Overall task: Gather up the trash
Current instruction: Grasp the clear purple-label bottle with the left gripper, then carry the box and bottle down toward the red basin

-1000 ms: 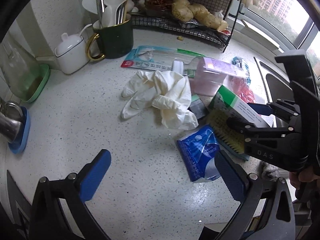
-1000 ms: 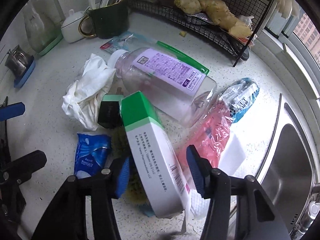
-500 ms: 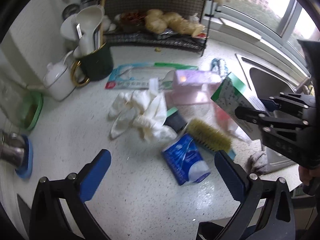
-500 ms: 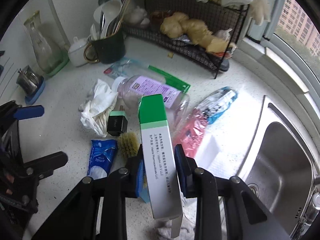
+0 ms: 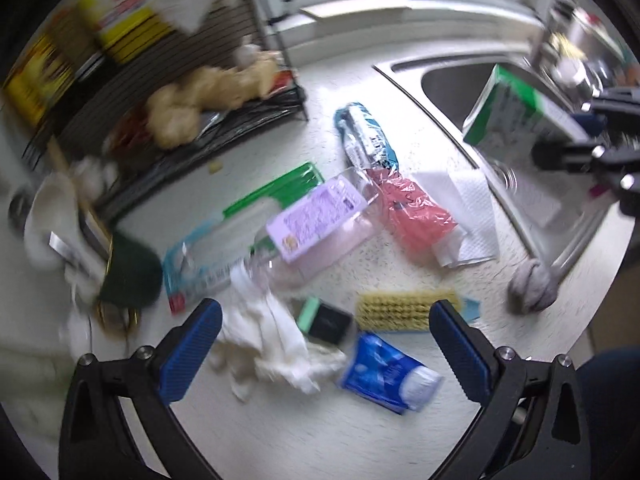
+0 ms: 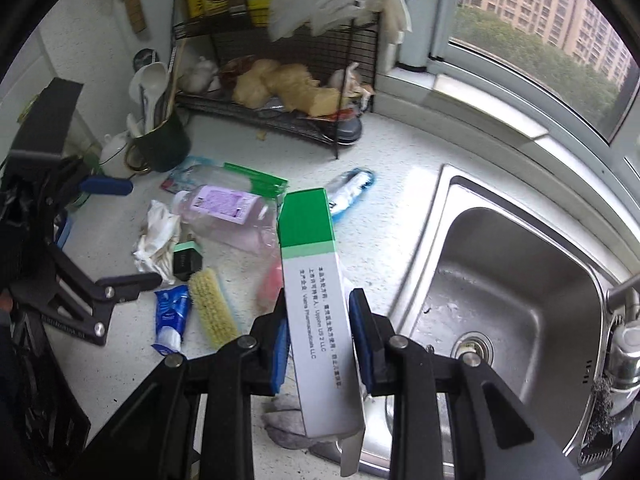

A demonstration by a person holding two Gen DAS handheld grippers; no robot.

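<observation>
My right gripper (image 6: 320,336) is shut on a long white carton with a green end (image 6: 310,264), held up off the counter beside the sink. In the left wrist view the carton (image 5: 516,116) hangs over the sink at the far right. My left gripper (image 5: 326,320) stands open above the litter, nothing between its pads. Below it lie crumpled white gloves (image 5: 272,340), a small green-and-black box (image 5: 328,320), a blue tissue pack (image 5: 388,376) and a scrubbing brush (image 5: 404,312). Farther off are a clear bottle with a purple label (image 5: 316,220), a red wrapper (image 5: 412,216) and a blue-white wrapper (image 5: 368,136).
A steel sink (image 6: 520,280) fills the right, its tap (image 6: 624,320) at the edge. A black wire rack (image 6: 280,80) with ginger stands at the back. A dark green mug of utensils (image 6: 160,140) is at back left. A grey rag (image 5: 532,284) lies by the sink rim.
The right gripper closed on the carton and lifted it off the counter toward the sink. The left gripper stayed open, rolled and shifted over the litter.
</observation>
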